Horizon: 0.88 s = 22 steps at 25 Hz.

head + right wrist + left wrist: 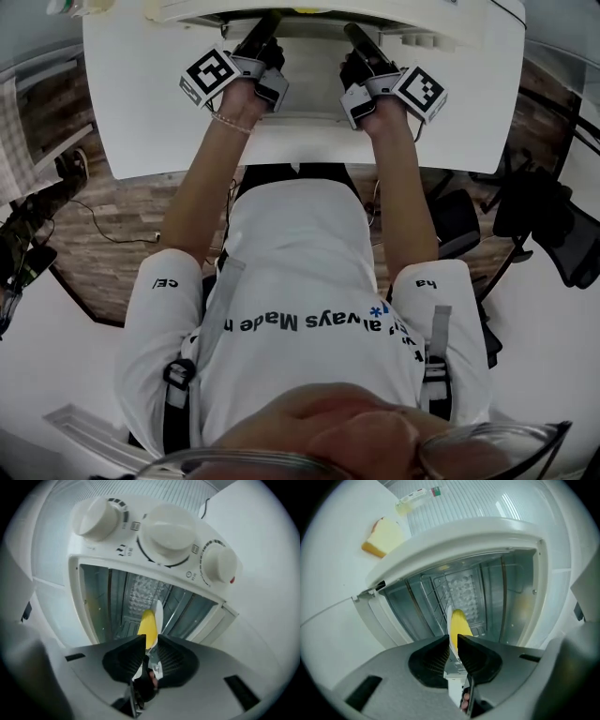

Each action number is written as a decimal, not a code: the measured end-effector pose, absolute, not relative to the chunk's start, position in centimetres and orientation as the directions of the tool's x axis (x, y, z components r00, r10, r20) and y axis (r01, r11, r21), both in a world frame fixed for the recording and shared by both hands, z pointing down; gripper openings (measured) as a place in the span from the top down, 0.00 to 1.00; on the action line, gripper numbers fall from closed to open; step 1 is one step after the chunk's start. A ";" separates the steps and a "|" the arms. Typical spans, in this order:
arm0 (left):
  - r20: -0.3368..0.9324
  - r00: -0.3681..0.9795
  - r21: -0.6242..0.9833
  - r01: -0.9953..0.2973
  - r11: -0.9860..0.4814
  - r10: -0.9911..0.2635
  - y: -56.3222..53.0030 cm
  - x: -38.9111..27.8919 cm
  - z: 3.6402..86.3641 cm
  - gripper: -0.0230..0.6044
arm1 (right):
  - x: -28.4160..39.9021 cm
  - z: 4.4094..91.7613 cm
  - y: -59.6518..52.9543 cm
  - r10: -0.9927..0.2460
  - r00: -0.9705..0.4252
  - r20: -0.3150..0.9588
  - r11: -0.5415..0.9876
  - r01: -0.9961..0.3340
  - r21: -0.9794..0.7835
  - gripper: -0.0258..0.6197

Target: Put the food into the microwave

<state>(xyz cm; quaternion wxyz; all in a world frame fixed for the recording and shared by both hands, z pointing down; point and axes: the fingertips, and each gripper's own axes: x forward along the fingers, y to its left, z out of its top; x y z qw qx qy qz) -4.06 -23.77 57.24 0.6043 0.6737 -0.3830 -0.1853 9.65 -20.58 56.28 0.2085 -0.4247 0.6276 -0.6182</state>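
A white microwave [431,21] stands open at the table's far edge, and its grey cavity with a wire rack [454,588] faces both gripper views. A white plate [451,620] carrying yellow food [460,624] is seen edge-on at the cavity mouth. My left gripper [453,637] is shut on the plate's near rim, and my right gripper [151,639] is shut on the same plate [159,613] beside the yellow food [147,629]. In the head view the left gripper [265,33] and right gripper [356,39] reach side by side into the opening.
Three white knobs [168,529] sit on the microwave's panel beside the cavity. A yellow wedge of food [383,537] and a small clear tube [415,498] lie on the white table [141,112] to the left. A dark office chair [544,225] stands on the floor at right.
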 end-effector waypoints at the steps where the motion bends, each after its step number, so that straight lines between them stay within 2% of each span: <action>1: 0.212 0.639 0.954 -0.301 0.013 -0.740 -23.3 -4.2 56.8 0.92 | 9.7 55.7 -20.3 -0.786 -0.560 0.260 -0.100 -0.301 -0.948 0.85; 5: 0.207 0.662 0.935 -0.350 -0.054 -0.720 -21.7 -4.1 54.7 0.92 | 9.3 53.3 -19.8 -0.765 -0.590 0.259 0.025 -0.429 -0.903 0.88; 10: 0.182 0.701 0.890 -0.415 -0.187 -0.690 -19.1 -4.0 50.8 0.93 | 9.1 49.6 -18.6 -0.751 -0.598 0.278 0.214 -0.620 -0.755 0.91; 17: 0.166 0.751 0.765 -0.507 -0.397 -0.639 -16.3 -2.9 45.7 0.94 | 8.6 43.7 -16.3 -0.748 -0.609 0.265 0.425 -0.746 -0.513 0.92; 22: 0.137 0.753 0.664 -0.552 -0.505 -0.644 -15.2 -3.0 41.6 0.94 | 8.3 39.7 -14.6 -0.763 -0.592 0.261 0.516 -0.800 -0.306 0.93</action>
